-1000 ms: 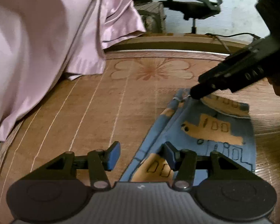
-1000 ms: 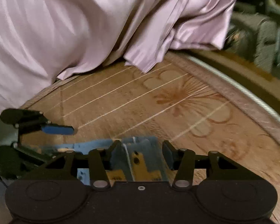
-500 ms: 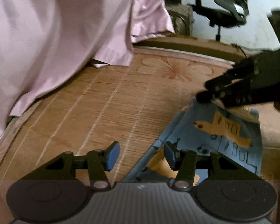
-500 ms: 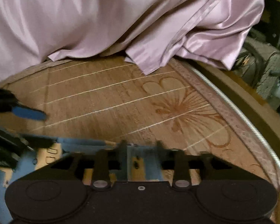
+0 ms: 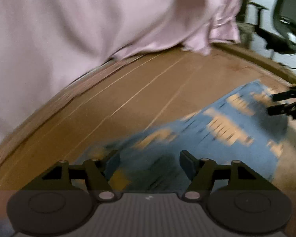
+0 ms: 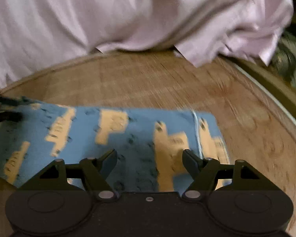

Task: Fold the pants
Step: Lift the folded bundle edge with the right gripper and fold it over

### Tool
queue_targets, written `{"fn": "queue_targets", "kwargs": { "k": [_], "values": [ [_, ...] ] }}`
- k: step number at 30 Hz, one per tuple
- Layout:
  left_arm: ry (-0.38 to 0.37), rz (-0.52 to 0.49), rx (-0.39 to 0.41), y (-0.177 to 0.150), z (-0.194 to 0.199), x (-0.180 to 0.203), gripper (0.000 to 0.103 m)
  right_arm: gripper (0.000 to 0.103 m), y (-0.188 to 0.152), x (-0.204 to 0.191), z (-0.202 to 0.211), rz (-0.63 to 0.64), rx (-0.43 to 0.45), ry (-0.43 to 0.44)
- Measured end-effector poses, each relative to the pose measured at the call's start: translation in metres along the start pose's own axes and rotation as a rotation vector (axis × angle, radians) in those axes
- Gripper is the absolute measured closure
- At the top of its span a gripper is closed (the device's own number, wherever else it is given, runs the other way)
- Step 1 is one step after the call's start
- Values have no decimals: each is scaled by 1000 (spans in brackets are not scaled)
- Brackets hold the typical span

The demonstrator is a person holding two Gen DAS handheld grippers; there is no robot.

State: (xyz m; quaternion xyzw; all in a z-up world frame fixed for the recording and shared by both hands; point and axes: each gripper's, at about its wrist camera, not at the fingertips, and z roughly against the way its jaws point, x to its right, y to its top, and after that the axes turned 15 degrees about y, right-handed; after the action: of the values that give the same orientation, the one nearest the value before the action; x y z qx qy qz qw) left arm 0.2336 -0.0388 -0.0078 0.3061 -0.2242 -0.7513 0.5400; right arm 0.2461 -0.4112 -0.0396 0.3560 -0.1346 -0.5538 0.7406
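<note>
Blue pants with tan block prints lie flat on a brown woven mat; both views are motion-blurred. In the left wrist view my left gripper hangs open over the near end of the cloth, nothing between its fingers. The right gripper's dark fingers show at the far right edge above the pants. In the right wrist view the pants spread across the lower half, and my right gripper stands open above them, empty. The left gripper's fingers appear dark at the left edge.
A pink satin sheet drapes over the back and left of the mat, also filling the top of the right wrist view as the sheet. An office chair stands beyond the bed's wooden edge.
Both grippers have swung and pulled back over the pants, so more of the cloth lies in view. The right gripper's jaws, narrower half a second ago, are now wide apart.
</note>
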Motion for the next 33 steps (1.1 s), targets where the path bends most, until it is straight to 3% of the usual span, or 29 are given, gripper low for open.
{"fn": "queue_targets", "kwargs": {
  "k": [2, 5, 9, 12, 15, 18, 21, 24, 26, 27, 33],
  "values": [
    [59, 8, -34, -15, -4, -15, 26, 26, -2, 11, 0, -51, 15, -31],
    [81, 69, -59, -22, 0, -38, 26, 25, 5, 4, 6, -70, 55, -75],
    [90, 80, -8, -9, 11, -59, 23, 14, 18, -34, 2, 63, 91, 13],
    [63, 38, 27, 7, 8, -64, 25, 14, 26, -70, -14, 161, 75, 119],
    [-38, -162, 17, 25, -8, -53, 41, 14, 32, -101, -41, 217, 24, 206],
    [-90, -389, -15, 35, -21, -42, 43, 15, 42, -125, -67, 290, -31, 271],
    [-101, -479, -55, 43, -31, -40, 43, 16, 55, -142, -89, 349, -55, 299],
    [-143, -468, -106, 50, -44, -43, 49, 23, 63, -146, -106, 329, -83, 334],
    [-194, -452, -127, 48, -47, -50, 68, 30, 62, -148, -114, 320, -96, 348],
    [-217, -445, -132, 47, -48, -50, 71, 37, 61, -148, -116, 318, -98, 352],
    [-287, -351, -195, 51, -57, -67, 84, 49, 62, -147, -116, 299, -76, 350]
  ]
}}
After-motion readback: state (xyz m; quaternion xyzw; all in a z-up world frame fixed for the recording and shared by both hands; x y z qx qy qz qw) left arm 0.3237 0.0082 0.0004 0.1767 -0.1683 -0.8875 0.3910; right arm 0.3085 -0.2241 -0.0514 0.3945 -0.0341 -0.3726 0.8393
